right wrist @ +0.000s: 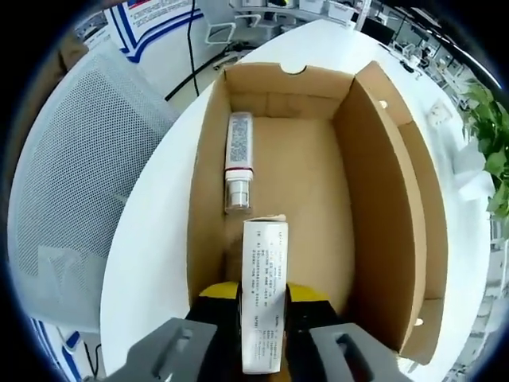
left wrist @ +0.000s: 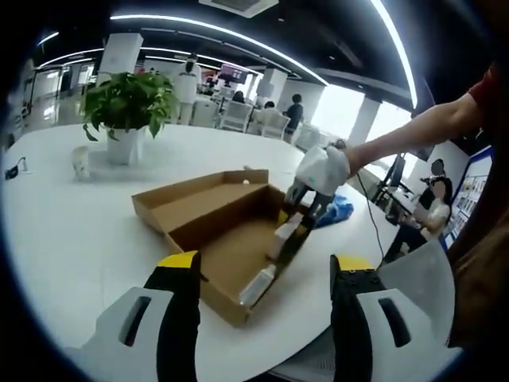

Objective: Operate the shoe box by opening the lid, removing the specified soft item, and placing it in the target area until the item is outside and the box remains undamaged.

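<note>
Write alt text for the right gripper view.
The right gripper is shut on a small white carton, holding it over the open cardboard shoe box. A white tube lies inside the box along its left wall, on a white table.

We see a wide white table point(left wrist: 71, 239) spreading out ahead of the left tool, round-edged and bright under long ceiling light strips point(left wrist: 223, 33). Far ahead and to the left of that tool a potted plant point(left wrist: 127, 107) stands on the table, with a small white cup point(left wrist: 80, 161) just beside it. Beyond the table we make out white pillars point(left wrist: 119, 54), white chairs point(left wrist: 238, 115) and people standing about, with bright windows point(left wrist: 350, 111) further right. In the right gripper view a grey mesh chair point(right wrist: 79, 183) sits to the left of the tool, close against the table edge, and green leaves point(right wrist: 493, 135) show at the far right.
</note>
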{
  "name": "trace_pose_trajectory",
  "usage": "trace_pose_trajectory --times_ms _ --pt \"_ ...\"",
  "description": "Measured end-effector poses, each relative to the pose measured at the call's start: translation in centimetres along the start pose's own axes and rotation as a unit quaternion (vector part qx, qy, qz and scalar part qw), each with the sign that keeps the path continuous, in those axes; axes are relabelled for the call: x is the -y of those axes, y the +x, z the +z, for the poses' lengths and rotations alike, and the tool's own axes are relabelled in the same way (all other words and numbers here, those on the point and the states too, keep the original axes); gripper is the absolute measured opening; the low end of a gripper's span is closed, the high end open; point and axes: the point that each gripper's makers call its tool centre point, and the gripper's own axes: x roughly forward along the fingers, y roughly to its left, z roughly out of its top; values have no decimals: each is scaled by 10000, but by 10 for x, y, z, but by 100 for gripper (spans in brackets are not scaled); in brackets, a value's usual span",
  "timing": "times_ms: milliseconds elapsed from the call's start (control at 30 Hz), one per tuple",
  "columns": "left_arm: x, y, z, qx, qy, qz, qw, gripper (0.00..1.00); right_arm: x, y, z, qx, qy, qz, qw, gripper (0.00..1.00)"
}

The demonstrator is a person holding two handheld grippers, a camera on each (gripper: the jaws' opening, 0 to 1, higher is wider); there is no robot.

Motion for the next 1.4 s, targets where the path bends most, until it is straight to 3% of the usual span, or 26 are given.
trace_pose_trajectory --times_ms 433,800,1400 --pt "2 -1 8 86 94 2 9999 68 4 -23 9 93 -26 -201 9998 16" --pt "10 1 12 91 202 -54 9997 69 16 -59 19 298 2 -581 9979 16" --pt "20 -2 19 149 275 -114 9994 69 13 -98 7 304 86 -860 9958 16"
